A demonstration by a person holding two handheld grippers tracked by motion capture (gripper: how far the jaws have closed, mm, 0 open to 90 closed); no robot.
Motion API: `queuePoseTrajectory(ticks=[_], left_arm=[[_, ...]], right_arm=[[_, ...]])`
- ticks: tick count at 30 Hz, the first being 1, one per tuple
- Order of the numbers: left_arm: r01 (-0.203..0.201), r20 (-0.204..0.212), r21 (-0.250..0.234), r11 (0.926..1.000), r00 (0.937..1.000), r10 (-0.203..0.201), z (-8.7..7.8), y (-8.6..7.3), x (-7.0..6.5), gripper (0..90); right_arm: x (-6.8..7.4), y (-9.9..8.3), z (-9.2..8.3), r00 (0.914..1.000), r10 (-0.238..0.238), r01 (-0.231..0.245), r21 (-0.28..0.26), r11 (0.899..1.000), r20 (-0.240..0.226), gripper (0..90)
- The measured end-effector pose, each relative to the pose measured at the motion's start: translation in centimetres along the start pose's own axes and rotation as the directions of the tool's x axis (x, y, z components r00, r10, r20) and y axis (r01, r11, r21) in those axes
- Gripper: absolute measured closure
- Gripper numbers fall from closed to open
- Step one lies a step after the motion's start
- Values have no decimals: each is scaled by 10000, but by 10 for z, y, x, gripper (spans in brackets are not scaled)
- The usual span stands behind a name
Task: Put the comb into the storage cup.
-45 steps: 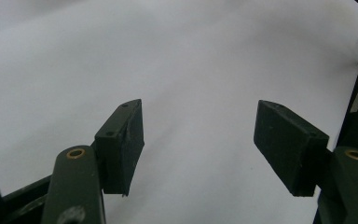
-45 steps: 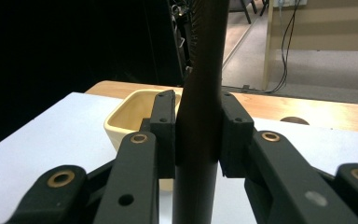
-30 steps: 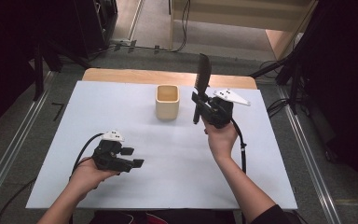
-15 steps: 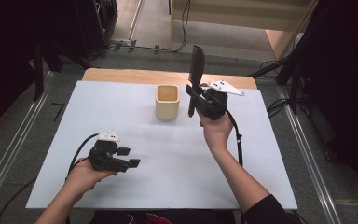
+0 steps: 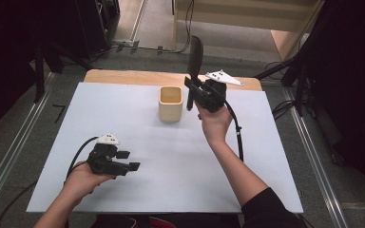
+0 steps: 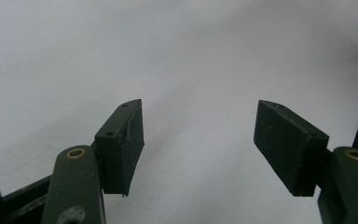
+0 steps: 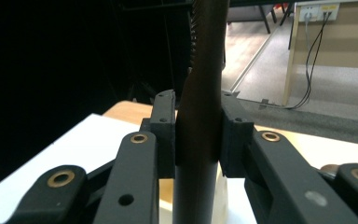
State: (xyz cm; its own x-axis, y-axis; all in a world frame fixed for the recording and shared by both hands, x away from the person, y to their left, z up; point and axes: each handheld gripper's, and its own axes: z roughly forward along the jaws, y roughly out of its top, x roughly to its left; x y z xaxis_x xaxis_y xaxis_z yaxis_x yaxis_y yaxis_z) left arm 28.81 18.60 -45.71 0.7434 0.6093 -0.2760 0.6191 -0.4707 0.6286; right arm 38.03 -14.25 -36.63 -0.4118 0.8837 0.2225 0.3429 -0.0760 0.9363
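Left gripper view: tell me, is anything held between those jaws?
No, the left gripper has its jaws wide apart over the bare white table.

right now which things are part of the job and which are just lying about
In the job:
- dark comb, upright, clamped in the right gripper
- beige cup beside it

Lying about:
- left gripper, fingers apart, holding nothing
- white table
- cables on the floor
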Motion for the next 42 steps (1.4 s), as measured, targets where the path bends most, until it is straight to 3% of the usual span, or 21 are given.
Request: queuePoseTrajectory(ticks=[20, 31, 42], left_arm=[[220, 25, -135, 9997, 9998, -220, -8, -7, 5, 343], [314, -2, -138, 9994, 9995, -314, -12, -12, 9, 343], [296, -85, -62, 9995, 9995, -297, -12, -14, 11, 343]], right_arm=[[14, 16, 29, 9992, -216, 231, -438, 9988, 349, 695], [20, 22, 52, 9979, -421, 434, -270, 9987, 489, 695], [20, 14, 75, 9983, -170, 169, 16, 9999, 553, 695]])
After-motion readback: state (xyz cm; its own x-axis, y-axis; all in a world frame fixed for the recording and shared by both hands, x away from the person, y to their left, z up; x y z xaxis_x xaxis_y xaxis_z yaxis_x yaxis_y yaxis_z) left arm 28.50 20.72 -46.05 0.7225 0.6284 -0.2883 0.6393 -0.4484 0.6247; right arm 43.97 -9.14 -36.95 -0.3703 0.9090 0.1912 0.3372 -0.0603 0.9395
